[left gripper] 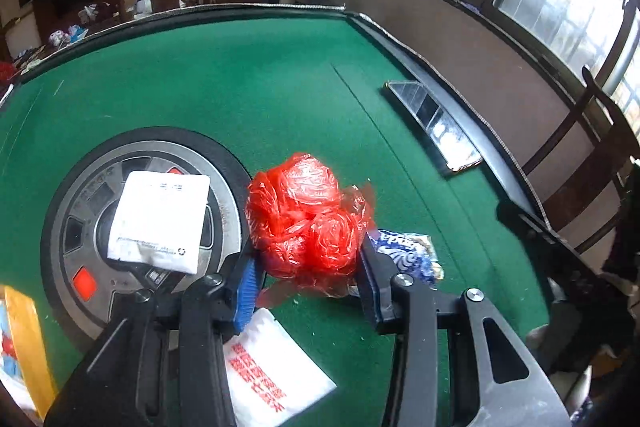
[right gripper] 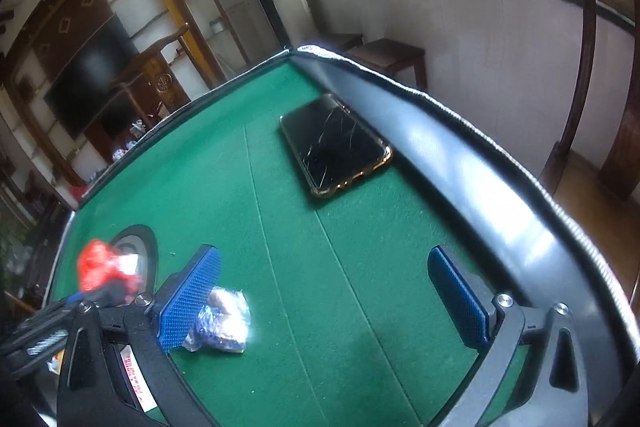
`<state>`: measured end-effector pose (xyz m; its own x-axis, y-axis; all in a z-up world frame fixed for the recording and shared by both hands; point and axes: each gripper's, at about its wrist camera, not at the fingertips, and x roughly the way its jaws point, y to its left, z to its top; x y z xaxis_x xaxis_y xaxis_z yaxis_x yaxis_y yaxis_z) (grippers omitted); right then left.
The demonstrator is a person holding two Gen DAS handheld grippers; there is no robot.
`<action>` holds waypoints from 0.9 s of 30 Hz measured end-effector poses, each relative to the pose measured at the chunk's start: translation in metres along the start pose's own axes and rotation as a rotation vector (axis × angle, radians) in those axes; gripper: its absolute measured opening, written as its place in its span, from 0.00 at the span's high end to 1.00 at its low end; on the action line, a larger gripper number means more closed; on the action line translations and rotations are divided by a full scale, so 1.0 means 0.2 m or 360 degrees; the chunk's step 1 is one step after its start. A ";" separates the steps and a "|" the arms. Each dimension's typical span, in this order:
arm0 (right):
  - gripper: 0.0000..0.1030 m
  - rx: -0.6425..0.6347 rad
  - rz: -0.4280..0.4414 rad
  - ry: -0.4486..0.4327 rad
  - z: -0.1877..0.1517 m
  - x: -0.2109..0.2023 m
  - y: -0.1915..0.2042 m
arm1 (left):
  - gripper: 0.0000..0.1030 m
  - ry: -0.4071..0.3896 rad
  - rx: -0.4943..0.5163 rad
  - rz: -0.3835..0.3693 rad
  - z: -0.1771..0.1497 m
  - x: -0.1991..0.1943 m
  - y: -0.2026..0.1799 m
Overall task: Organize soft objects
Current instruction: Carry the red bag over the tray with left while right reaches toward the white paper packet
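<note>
left gripper (left gripper: 308, 281) tilted down, jaws narrowed, blue pads against both sides of red plastic bundle (left gripper: 308, 219). right gripper (right gripper: 324, 299) tilted down, jaws wide, nothing between.

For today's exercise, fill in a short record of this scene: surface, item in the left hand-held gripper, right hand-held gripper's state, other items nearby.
surface: green felt table
left hand-held gripper: closed around red plastic bag bundle
right hand-held gripper: open, holding nothing
nearby: blue-and-white packet, white sachet, phone
</note>
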<state>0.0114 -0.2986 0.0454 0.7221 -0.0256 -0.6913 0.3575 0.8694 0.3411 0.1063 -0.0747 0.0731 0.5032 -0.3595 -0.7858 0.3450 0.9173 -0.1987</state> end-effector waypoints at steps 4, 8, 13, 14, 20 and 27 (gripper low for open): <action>0.01 -0.0028 0.0017 0.0003 -0.03 0.00 0.02 | 0.61 -0.0151 -0.0137 0.0030 -0.10 -0.31 0.08; 0.01 -0.0092 0.0038 0.0024 -0.05 0.00 0.07 | 0.61 -0.0239 -0.0295 0.0096 -0.27 -0.53 0.20; 0.01 -0.0180 0.0020 -0.0049 -0.07 -0.05 0.11 | 0.61 -0.0310 -0.0417 0.0158 -0.54 -0.76 0.36; 0.01 -0.0187 0.0018 -0.0068 -0.07 -0.06 0.11 | 0.61 -0.0311 -0.0419 0.0163 -0.57 -0.79 0.40; 0.01 -0.0282 0.0028 -0.0099 -0.13 -0.10 0.18 | 0.61 -0.0407 -0.0383 0.0116 -0.77 -1.01 0.53; 0.01 -0.0606 0.0155 0.0100 -0.35 -0.19 0.48 | 0.61 -0.0502 -0.0361 0.0066 -0.91 -1.12 0.63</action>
<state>-0.0240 -0.1791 0.0602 0.6999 0.0862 -0.7090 0.0351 0.9873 0.1547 -0.1070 0.1534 0.1179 0.7440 -0.3239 -0.5845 0.1531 0.9341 -0.3227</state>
